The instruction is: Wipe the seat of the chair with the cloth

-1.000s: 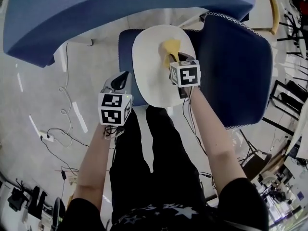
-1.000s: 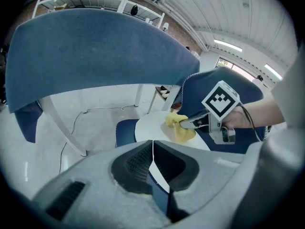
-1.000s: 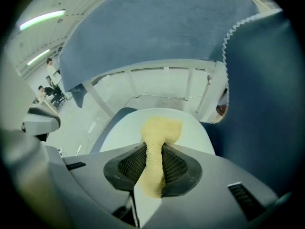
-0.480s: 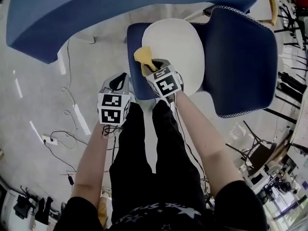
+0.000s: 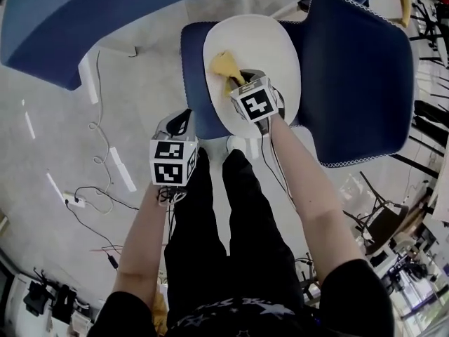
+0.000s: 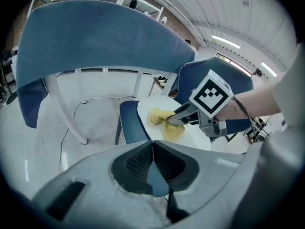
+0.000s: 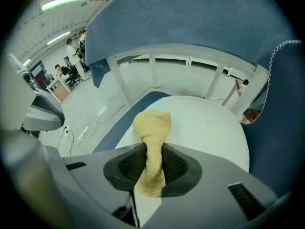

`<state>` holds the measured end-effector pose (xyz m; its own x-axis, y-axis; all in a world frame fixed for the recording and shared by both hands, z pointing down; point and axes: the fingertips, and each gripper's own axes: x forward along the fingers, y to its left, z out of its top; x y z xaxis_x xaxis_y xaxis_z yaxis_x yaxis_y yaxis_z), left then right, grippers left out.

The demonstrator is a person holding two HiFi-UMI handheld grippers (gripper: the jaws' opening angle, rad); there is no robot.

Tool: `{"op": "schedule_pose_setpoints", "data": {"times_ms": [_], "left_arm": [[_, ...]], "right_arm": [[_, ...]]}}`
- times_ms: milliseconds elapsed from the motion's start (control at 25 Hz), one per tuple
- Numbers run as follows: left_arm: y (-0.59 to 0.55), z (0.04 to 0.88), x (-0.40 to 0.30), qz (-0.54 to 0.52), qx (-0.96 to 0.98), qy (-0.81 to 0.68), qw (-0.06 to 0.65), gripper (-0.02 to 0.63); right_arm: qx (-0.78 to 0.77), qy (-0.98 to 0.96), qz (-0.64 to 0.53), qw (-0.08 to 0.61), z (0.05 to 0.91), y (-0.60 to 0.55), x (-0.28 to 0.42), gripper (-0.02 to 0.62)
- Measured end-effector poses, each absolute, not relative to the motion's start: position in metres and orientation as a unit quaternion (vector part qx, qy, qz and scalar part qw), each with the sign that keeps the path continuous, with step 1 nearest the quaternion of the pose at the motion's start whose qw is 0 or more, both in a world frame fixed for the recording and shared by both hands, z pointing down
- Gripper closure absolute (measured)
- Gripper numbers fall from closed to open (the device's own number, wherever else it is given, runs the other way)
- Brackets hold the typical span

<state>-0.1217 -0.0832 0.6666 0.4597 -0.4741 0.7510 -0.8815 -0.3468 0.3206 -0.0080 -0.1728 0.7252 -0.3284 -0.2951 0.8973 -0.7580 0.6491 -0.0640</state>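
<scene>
1. Pale floor (image 5: 56, 104) is spreading out all around me, with loose cables (image 5: 95, 188) lying on it and a big blue panel (image 5: 105, 27) arching over the far side.
2. I'm standing right at the chair: its round white seat (image 5: 273, 41) is sitting on a blue pad (image 5: 193, 62), and the blue backrest (image 5: 358, 69) is off to my right.
3. My right gripper (image 5: 240, 83) is reaching over the near-left part of the seat, its fingers clamping tight on the yellow cloth (image 5: 224, 63).
4. That cloth is bunching into a wad just past the fingertips and resting on the seat close to its left edge, with a tail poking out behind the jaws.
5. My left gripper (image 5: 179, 123) is hanging off the seat, over the floor just beside the pad's near corner. Its fingers are pressing together with nothing between them.
</scene>
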Motion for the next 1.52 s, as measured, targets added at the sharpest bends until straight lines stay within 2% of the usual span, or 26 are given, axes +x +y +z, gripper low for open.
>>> {"op": "schedule_pose_setpoints", "data": {"times_ms": [520, 720, 880, 1200, 1360, 1520], "left_arm": [[-0.084, 0.669, -0.045, 0.305, 0.793, -0.394, 0.35, 0.584], [-0.086, 0.664, -0.028, 0.311, 0.799, -0.383, 0.345, 0.584], [-0.089, 0.661, -0.02, 0.313, 0.8, -0.382, 0.341, 0.584], [-0.083, 0.648, -0.015, 0.318, 0.796, -0.392, 0.334, 0.584], [-0.077, 0.635, -0.018, 0.318, 0.792, -0.409, 0.323, 0.584], [-0.071, 0.621, -0.033, 0.305, 0.767, -0.459, 0.328, 0.584]], "right_arm": [[0.475, -0.676, 0.294, 0.481, 0.733, -0.193, 0.147, 0.512], [0.497, -0.642, 0.323, 0.485, 0.73, -0.185, 0.176, 0.512], [0.525, -0.626, 0.302, 0.492, 0.722, -0.194, 0.195, 0.512], [0.522, -0.641, 0.307, 0.472, 0.705, -0.184, 0.184, 0.512], [0.473, -0.679, 0.287, 0.483, 0.695, -0.159, 0.153, 0.512], [0.416, -0.732, 0.276, 0.463, 0.678, -0.138, 0.107, 0.512]]}}
